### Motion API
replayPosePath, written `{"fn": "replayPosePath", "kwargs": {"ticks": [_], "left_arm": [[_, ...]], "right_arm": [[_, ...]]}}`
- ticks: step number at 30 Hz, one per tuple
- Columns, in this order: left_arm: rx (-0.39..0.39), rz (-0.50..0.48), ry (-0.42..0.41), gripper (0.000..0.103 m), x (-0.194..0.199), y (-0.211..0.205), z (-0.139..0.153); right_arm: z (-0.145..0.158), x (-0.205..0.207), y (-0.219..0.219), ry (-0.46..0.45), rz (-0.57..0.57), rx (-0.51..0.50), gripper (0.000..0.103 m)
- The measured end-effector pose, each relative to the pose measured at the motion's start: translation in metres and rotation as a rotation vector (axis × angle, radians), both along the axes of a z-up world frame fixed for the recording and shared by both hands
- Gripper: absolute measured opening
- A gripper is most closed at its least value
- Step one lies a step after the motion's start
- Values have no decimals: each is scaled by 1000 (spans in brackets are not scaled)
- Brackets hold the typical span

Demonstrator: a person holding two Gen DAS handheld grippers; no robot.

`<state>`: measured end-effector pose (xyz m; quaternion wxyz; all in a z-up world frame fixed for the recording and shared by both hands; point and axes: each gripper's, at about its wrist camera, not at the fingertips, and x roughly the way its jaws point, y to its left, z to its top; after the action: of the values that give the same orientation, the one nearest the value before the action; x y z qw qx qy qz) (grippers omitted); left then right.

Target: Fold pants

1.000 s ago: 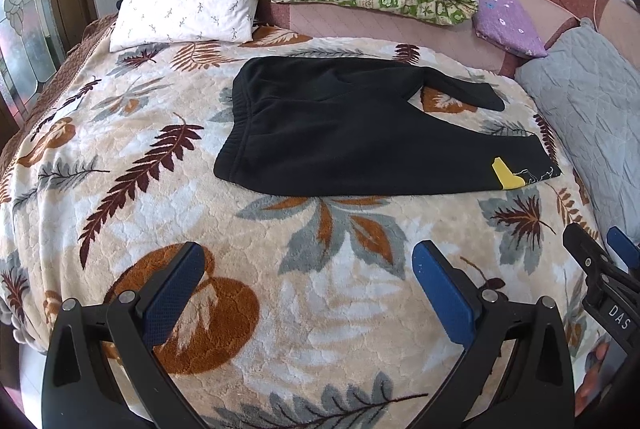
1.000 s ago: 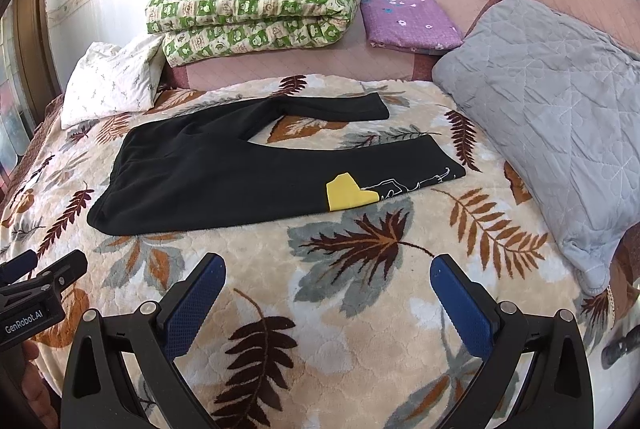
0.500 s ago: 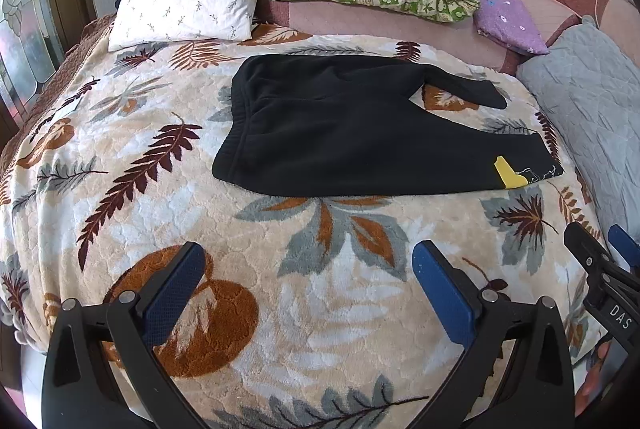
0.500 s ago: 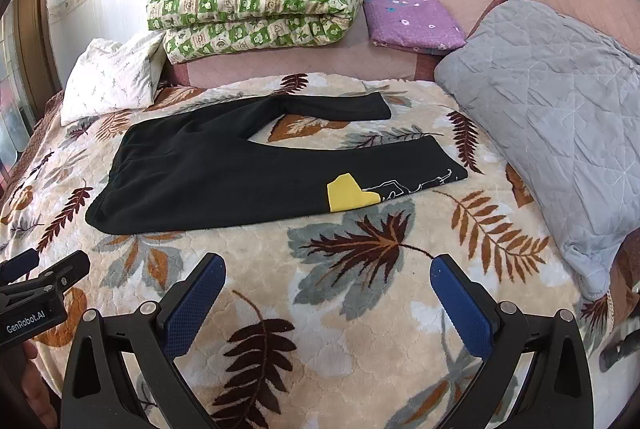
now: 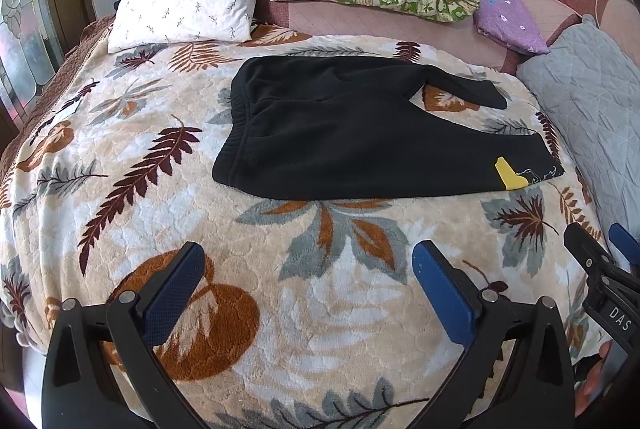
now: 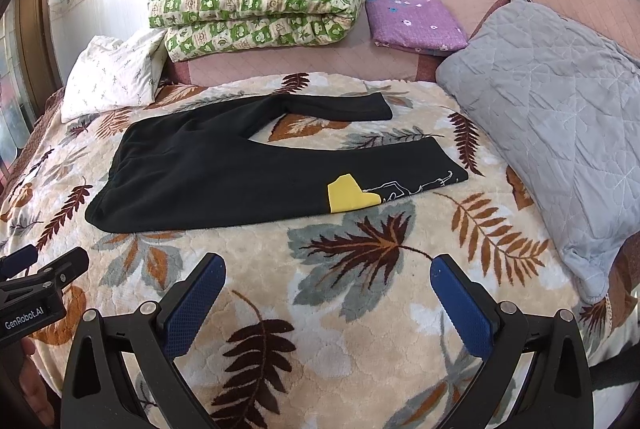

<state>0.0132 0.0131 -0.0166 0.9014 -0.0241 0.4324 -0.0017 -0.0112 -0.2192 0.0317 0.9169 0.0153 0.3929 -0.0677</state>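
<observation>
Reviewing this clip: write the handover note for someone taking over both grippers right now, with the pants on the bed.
Left gripper: open, empty, above the leaf-pattern blanket, short of the pants.
Right gripper: open, empty, also short of the pants, on the leg side.
Black pants: spread flat on the blanket, waistband toward the left, legs apart and pointing right toward the grey quilted pillow. The near leg carries a yellow patch by its cuff.
Done: pants laid out; no fold made.
Left: all the folding. Probably bring one leg onto the other first, then fold along the length.
</observation>
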Motion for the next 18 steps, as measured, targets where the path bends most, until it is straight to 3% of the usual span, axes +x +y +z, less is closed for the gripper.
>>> {"fn": "replayPosePath", "kwargs": {"ticks": [18], "left_arm": [[29, -16, 36, 103, 36, -9, -4]], "right_arm": [[-1, 32, -5, 36, 49, 1, 103]]}}
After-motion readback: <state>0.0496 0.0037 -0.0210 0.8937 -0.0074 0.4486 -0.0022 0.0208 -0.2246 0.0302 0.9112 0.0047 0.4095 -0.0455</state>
